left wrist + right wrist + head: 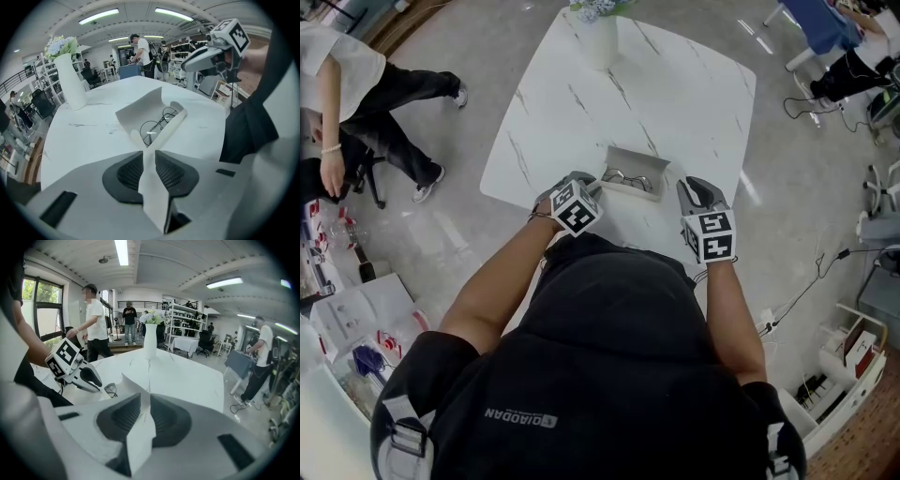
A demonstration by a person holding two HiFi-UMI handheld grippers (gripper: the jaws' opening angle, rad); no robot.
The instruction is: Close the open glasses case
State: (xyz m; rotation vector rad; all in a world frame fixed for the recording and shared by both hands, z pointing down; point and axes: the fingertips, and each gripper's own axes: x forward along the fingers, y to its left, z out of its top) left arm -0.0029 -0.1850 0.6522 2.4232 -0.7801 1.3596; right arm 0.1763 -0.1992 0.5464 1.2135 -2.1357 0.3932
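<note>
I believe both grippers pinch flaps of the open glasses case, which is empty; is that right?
Not empty: glasses lie in the glasses case, as the left gripper view shows. The left gripper and right gripper do pinch its flaps.

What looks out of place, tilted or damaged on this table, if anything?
Nothing stands out. The glasses case lies open with the glasses inside, the left gripper and the right gripper each shut on a flap, and the vase stands upright.

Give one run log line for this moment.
case: open, on table | glasses: inside | left claw: shut on case flap | right claw: shut on case flap
</note>
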